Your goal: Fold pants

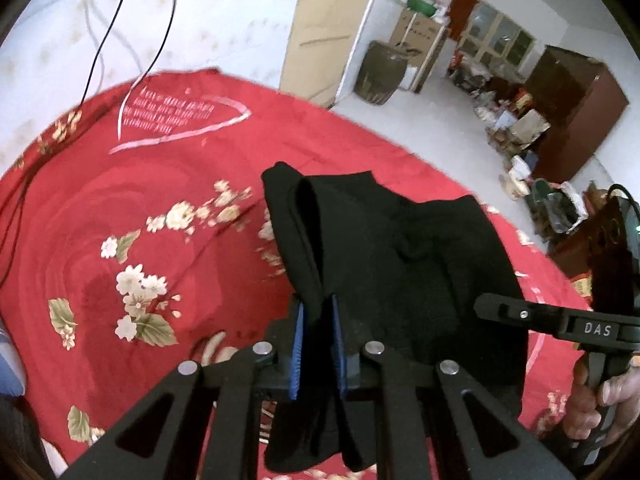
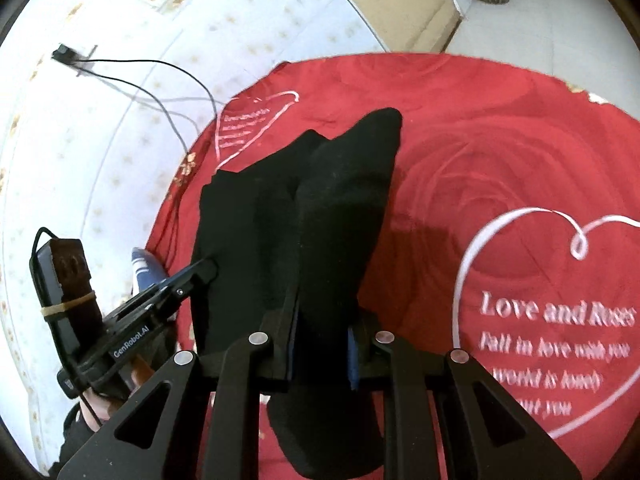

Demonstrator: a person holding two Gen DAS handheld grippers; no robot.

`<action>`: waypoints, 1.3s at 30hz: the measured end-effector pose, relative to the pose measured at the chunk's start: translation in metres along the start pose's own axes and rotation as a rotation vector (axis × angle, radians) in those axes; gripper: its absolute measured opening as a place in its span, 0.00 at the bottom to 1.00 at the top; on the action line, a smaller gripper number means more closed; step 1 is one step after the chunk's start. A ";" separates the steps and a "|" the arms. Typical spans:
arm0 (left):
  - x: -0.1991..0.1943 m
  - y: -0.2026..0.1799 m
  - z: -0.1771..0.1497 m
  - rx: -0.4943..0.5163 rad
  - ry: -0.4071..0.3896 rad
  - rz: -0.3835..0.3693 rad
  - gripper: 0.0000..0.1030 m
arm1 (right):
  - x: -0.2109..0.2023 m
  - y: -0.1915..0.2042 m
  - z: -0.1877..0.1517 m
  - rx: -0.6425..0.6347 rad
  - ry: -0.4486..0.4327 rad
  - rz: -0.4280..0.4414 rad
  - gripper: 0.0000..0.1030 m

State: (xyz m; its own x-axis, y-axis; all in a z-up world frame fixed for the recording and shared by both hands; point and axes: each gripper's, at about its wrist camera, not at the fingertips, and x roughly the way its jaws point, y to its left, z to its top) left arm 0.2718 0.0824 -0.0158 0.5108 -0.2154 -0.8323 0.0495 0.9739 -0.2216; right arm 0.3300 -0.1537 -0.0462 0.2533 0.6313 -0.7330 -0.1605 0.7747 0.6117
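Note:
The black pants (image 1: 400, 264) hang in the air above the red bedspread (image 1: 120, 216), held up at two places. My left gripper (image 1: 318, 320) is shut on a fold of the black fabric between its blue pads (image 1: 297, 344). My right gripper (image 2: 322, 332) is shut on another bunched part of the pants (image 2: 304, 216), which drape forward and down over the red bedspread (image 2: 500, 152). The right gripper also shows at the right edge of the left wrist view (image 1: 492, 306), and the left gripper shows at the left of the right wrist view (image 2: 208, 268).
The red floral bedspread with white heart prints (image 2: 560, 320) covers the bed. Black cables (image 2: 160, 92) run along the white patterned wall. A cluttered room with boxes (image 1: 516, 128) and a brown cabinet (image 1: 576, 112) lies beyond the bed's edge. A blue shoe (image 2: 144, 268) is at the left.

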 end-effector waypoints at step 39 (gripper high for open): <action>-0.063 -0.064 -0.097 -0.010 -0.019 0.052 0.37 | -0.045 0.028 -0.102 -0.207 -0.058 -0.290 0.25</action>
State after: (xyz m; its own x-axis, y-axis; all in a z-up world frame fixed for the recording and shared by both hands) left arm 0.1534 0.0265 0.0017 0.5288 -0.1627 -0.8330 0.0137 0.9830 -0.1833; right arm 0.2166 -0.1564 -0.0266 0.3691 0.3851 -0.8459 -0.2619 0.9163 0.3029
